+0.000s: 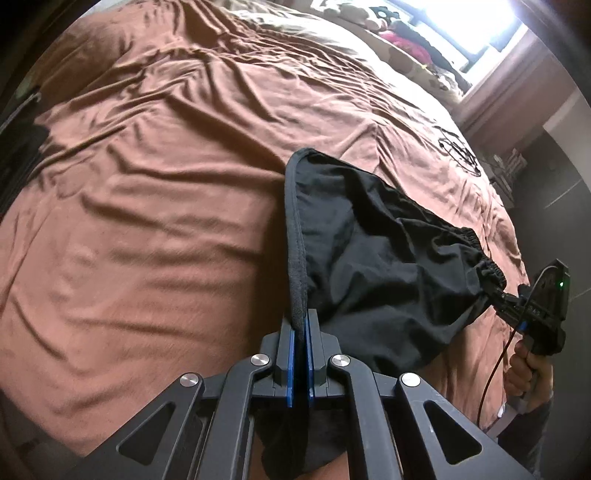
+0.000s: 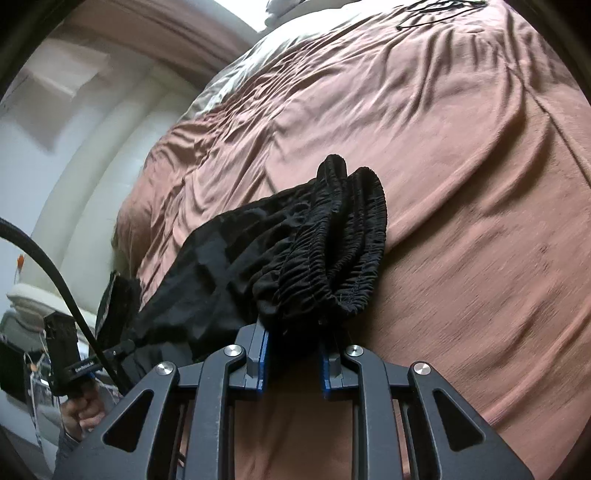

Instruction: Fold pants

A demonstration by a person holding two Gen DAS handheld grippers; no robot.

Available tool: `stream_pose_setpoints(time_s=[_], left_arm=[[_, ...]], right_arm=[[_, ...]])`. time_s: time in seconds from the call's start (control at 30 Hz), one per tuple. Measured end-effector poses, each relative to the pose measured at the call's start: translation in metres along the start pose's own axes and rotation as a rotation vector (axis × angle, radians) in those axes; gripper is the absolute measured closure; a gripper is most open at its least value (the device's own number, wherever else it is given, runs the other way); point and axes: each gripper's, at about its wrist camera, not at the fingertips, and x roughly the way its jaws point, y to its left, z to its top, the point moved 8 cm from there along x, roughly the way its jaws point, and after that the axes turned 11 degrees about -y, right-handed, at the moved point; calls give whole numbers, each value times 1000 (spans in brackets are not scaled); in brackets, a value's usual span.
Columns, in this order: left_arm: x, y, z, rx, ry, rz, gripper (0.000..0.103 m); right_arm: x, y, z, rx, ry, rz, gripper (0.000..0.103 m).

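Hanging above the wrinkled brown bed sheet (image 1: 147,184), the black fabric pants (image 1: 369,236) are pinched at a hem by the left gripper (image 1: 301,325) and clamped at the gathered elastic waistband (image 2: 332,251) by the right gripper (image 2: 291,350).

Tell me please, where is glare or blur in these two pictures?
Left wrist view: the window is blown out white; the brown bedcover is soft at the left edge. Right wrist view: the bedcover's lower right is smeared, the black pants sharp; both views bend at the rims.
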Motion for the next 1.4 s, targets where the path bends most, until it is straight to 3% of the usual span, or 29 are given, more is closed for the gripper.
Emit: stream_pose_setpoints(time_s=[0.27, 0.5, 0.6, 0.63, 0.7, 0.83, 1.0, 1.17, 1.4], left_arm=[[-7, 9, -23, -33, 19, -30, 98], [31, 12, -40, -67, 71, -60, 97], [40, 19, -44, -103, 80, -74, 86], [39, 21, -45, -113, 77, -84, 78], [36, 25, -46, -136, 64, -112, 68], [23, 33, -51, -197, 44, -161, 56], [13, 39, -62, -248, 47, -213, 56], [8, 34, -71, -244, 61, -241, 56], [-2, 25, -70, -105, 35, -158, 55]], right_arm=[[-12, -1, -14, 22, -14, -16, 86], [-6, -14, -21, 31, -5, -142, 84], [-3, -19, -27, 37, 10, -180, 73], [-4, -20, -28, 38, 7, -187, 70], [-10, -21, -27, 52, -14, -207, 57], [-27, -12, -26, 46, -73, -219, 55], [-46, 10, -39, 17, -132, -199, 55], [-42, 38, -54, -20, -131, -143, 55], [-25, 64, -63, -108, -99, -89, 55]])
